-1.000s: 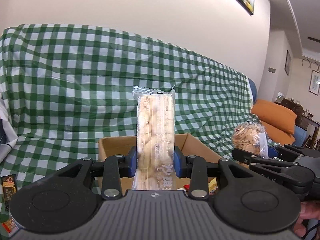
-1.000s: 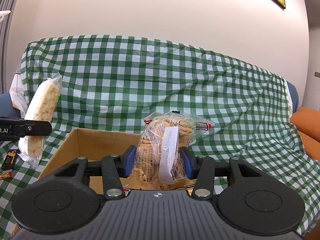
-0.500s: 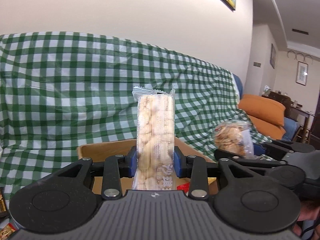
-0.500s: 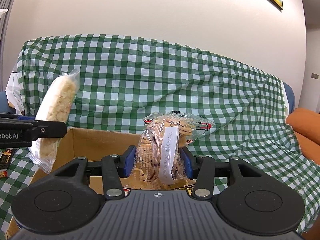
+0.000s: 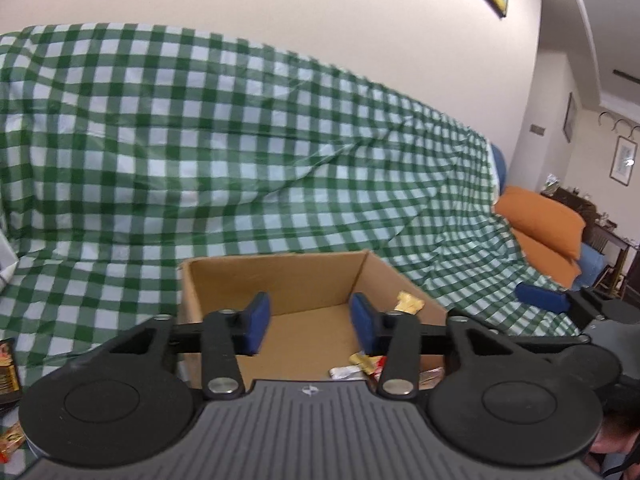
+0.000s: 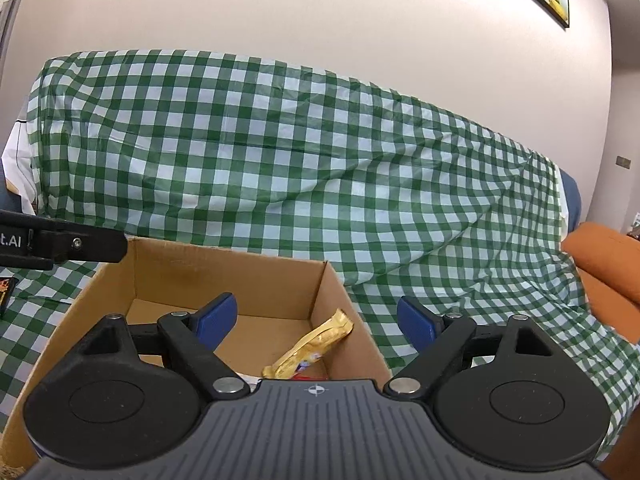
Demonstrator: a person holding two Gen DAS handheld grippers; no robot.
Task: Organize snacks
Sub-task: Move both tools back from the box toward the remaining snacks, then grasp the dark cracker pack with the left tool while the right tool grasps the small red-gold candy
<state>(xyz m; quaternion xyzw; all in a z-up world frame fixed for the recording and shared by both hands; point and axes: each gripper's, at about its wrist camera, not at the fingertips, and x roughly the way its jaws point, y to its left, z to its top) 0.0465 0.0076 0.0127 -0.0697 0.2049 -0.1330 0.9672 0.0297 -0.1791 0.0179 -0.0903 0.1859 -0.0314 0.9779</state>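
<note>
Now box (image 6: 192, 276) lies below both fingers (image 6: 216, 316).

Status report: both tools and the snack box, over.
Left tool open, nothing between its pads. Right tool open wide, jaws just been opening, empty. Cardboard box below both, gold snack packet inside. Nothing in the way.

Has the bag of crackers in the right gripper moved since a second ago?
Yes. It is gone from the right gripper, whose fingers have just opened and are empty above the cardboard box; where it landed is hidden.
</note>
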